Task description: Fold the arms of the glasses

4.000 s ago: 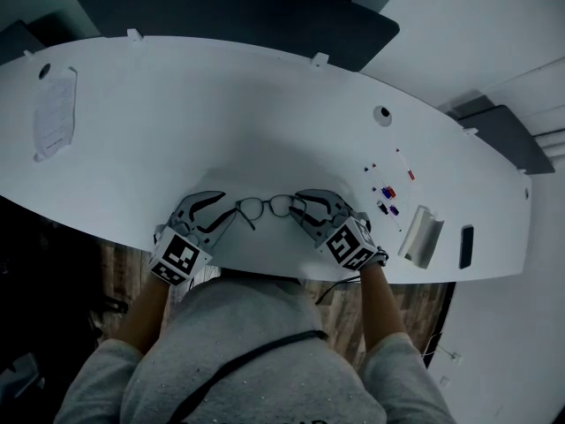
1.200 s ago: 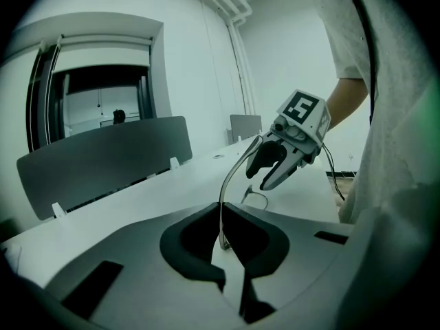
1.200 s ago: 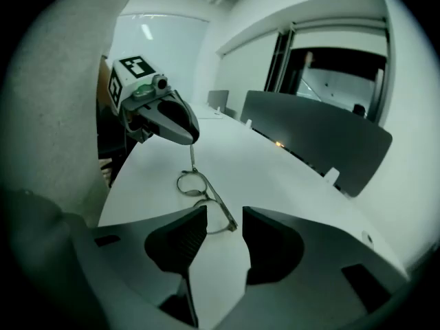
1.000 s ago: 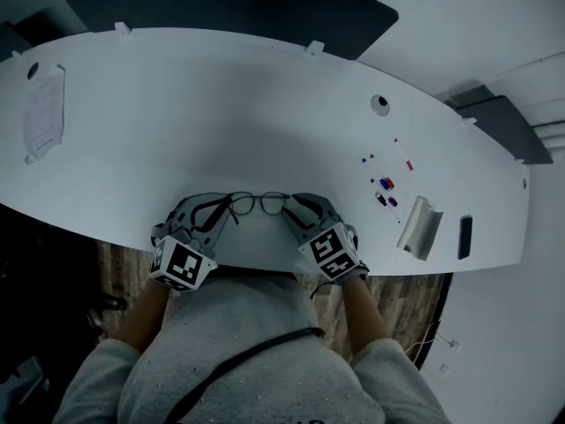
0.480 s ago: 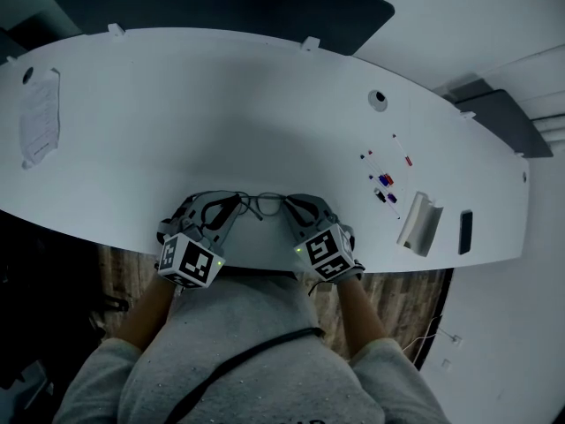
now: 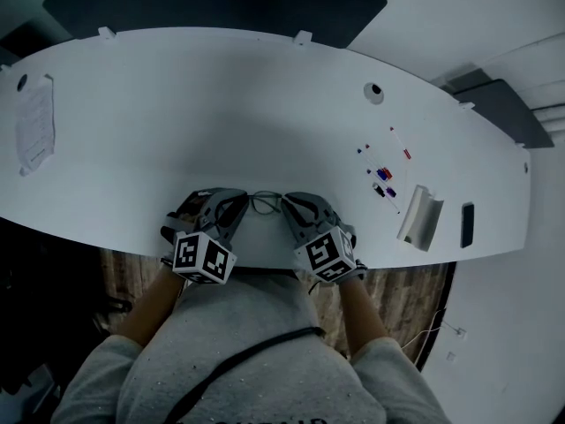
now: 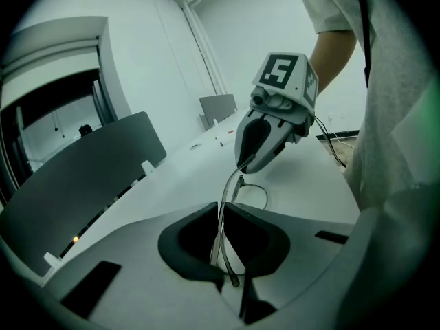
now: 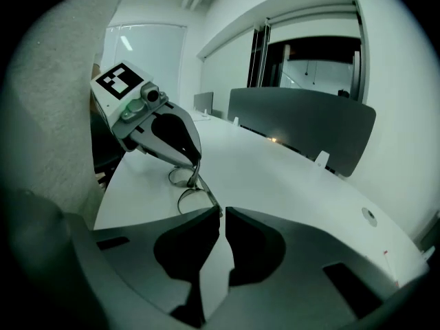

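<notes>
The broad curved tabletop (image 6: 291, 104) is plain white, and the upright partition panel (image 6: 212, 3) is dark slate grey. The thin wire-rimmed glasses (image 6: 263, 203) are dark, almost black, with clear lenses. The moulded plastic left gripper (image 6: 242, 204) and right gripper (image 6: 285, 203) are pale grey with black jaw hollows, and each has a cube of black-and-white square markers. The small loose pens (image 6: 383, 174) show red and blue. The slim rectangular slab (image 6: 467, 225) is black. The person's knit shirt (image 6: 256, 352) is heathered light grey, crossed by a black strap (image 6: 238, 359). The plank floor (image 6: 397, 299) is brown wood grain.
</notes>
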The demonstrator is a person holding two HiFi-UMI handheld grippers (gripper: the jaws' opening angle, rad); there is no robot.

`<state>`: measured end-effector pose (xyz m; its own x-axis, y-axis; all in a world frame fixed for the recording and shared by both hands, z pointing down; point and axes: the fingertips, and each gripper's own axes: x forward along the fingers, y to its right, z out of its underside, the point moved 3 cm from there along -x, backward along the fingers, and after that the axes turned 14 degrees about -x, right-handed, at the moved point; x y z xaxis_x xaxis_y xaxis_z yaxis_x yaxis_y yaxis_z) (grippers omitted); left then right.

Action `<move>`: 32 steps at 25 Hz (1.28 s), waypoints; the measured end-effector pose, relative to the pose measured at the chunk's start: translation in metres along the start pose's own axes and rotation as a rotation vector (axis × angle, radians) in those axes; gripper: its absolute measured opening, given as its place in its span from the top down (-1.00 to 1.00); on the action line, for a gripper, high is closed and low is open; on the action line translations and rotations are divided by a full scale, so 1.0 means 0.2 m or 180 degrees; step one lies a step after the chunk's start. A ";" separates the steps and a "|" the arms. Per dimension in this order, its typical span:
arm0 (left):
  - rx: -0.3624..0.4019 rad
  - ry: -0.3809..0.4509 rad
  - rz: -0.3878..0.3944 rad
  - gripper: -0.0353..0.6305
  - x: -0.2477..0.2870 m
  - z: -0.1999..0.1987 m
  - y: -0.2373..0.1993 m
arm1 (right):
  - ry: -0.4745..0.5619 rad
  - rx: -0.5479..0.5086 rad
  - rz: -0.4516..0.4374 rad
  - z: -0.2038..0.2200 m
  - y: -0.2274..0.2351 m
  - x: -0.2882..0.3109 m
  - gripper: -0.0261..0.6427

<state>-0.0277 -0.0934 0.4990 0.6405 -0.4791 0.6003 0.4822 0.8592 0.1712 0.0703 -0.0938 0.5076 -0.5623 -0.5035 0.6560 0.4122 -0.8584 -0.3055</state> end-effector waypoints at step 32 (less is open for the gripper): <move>0.0228 0.0041 0.0366 0.24 0.01 0.07 0.00 | -0.0157 -0.0848 -0.0193 -0.22 -0.05 0.09 0.82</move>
<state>-0.0354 -0.0915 0.5106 0.6969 -0.3784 0.6091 0.3615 0.9190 0.1574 0.0247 -0.0983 0.4930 -0.5418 -0.4506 0.7095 0.1719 -0.8857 -0.4312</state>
